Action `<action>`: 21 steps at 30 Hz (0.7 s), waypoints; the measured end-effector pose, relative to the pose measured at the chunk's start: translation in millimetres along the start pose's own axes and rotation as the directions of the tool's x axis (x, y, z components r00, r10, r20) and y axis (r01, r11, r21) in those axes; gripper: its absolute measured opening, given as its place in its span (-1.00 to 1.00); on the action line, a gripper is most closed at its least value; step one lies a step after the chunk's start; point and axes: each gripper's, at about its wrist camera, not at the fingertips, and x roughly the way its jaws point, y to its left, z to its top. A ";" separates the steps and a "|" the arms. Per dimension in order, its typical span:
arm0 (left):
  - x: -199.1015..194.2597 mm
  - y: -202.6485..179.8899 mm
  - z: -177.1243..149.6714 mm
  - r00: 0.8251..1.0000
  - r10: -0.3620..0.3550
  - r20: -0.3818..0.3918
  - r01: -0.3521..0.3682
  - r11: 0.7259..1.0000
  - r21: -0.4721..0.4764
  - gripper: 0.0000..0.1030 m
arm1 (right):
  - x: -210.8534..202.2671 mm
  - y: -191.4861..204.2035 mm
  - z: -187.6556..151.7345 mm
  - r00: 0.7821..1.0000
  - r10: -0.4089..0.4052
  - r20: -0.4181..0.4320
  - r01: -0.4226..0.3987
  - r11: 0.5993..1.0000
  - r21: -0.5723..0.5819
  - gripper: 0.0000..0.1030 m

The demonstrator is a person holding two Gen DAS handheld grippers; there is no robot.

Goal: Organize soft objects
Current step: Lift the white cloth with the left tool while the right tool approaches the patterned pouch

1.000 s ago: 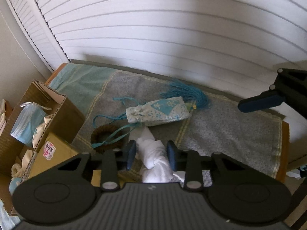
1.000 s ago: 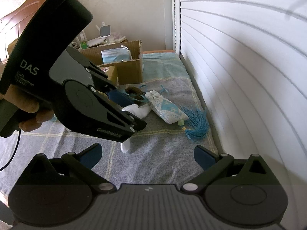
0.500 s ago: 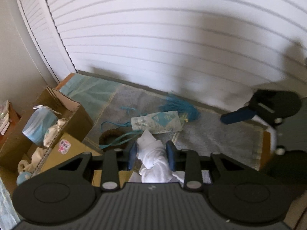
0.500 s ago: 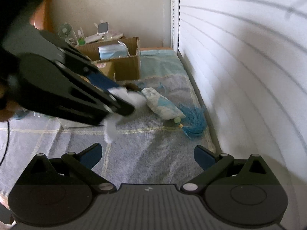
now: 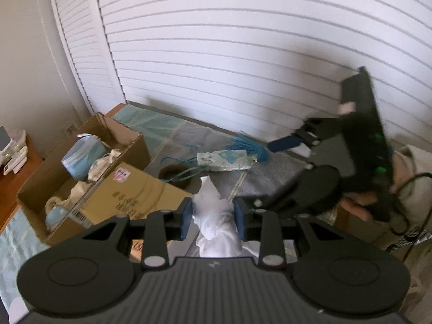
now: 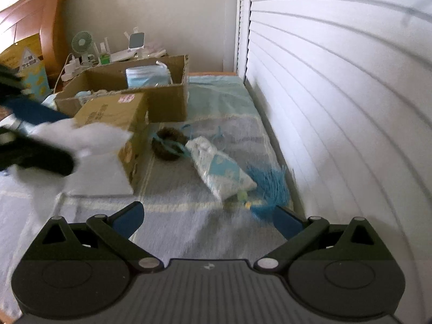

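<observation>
My left gripper (image 5: 213,213) is shut on a knotted white cloth (image 5: 216,221), held in the air above the bed beside the cardboard box (image 5: 89,167). In the right wrist view the same white cloth (image 6: 89,135) shows blurred at the left, in front of the cardboard box (image 6: 162,100). My right gripper (image 6: 208,216) is open with nothing between its fingers, low over the blanket. Ahead of it lie a patterned blue-and-white pouch (image 6: 218,170) with a blue tassel (image 6: 270,186) and a brown ring (image 6: 167,145) with teal ribbon. The pouch (image 5: 224,160) also shows in the left wrist view.
The box holds a pack of blue masks (image 6: 147,77) and other soft items (image 5: 100,164). A white slatted shutter (image 6: 337,108) runs along the bed's right side. A nightstand (image 6: 89,59) with a fan and small gadgets stands behind the box. A wooden headboard (image 6: 29,27) is at far left.
My left gripper has lifted the white cloth and carried it left, toward the box. The right gripper has edged slightly closer to the pouch and tassel, still open.
</observation>
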 end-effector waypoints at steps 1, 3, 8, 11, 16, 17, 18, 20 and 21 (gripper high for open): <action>-3.8 0.6 -1.3 1.000 -0.002 0.007 0.002 1.000 -0.001 -0.38 | 3.2 0.6 2.9 1.000 -0.002 0.002 0.002 1.000 -0.002 0.91; -10.5 1.6 -3.4 1.000 -0.002 0.019 0.002 1.000 -0.006 -0.38 | 8.0 2.1 8.6 1.000 -0.011 0.017 0.011 1.000 -0.011 0.84; -18.4 6.5 -7.1 0.999 -0.007 0.047 0.008 1.000 -0.023 -0.38 | 23.3 5.9 25.2 0.999 -0.035 0.038 0.037 0.998 -0.052 0.78; -19.5 8.5 -9.4 0.998 -0.009 0.054 0.010 0.999 -0.030 -0.38 | 34.0 3.8 32.0 0.999 -0.027 0.025 0.028 0.998 -0.047 0.78; -18.0 11.5 -12.3 0.998 -0.009 0.055 0.011 0.999 -0.041 -0.38 | 45.8 -1.4 28.4 0.999 0.017 -0.044 -0.018 1.000 -0.012 0.78; -18.1 11.5 -12.8 0.998 -0.009 0.054 0.011 0.999 -0.041 -0.38 | 44.5 -1.6 26.0 0.998 0.029 -0.057 -0.030 1.000 -0.006 0.78; -17.8 11.7 -13.0 0.998 -0.007 0.055 0.010 0.999 -0.043 -0.38 | 42.4 -1.4 23.4 0.997 0.048 -0.065 -0.049 0.999 -0.006 0.78; -16.9 12.4 -12.6 0.998 -0.008 0.055 0.011 0.999 -0.045 -0.38 | 41.4 -0.6 19.0 0.995 0.065 -0.079 -0.066 0.998 -0.011 0.79; -16.6 12.9 -12.4 0.998 -0.008 0.056 0.011 0.999 -0.047 -0.38 | 43.1 -0.1 17.0 0.994 0.065 -0.093 -0.066 0.998 -0.013 0.83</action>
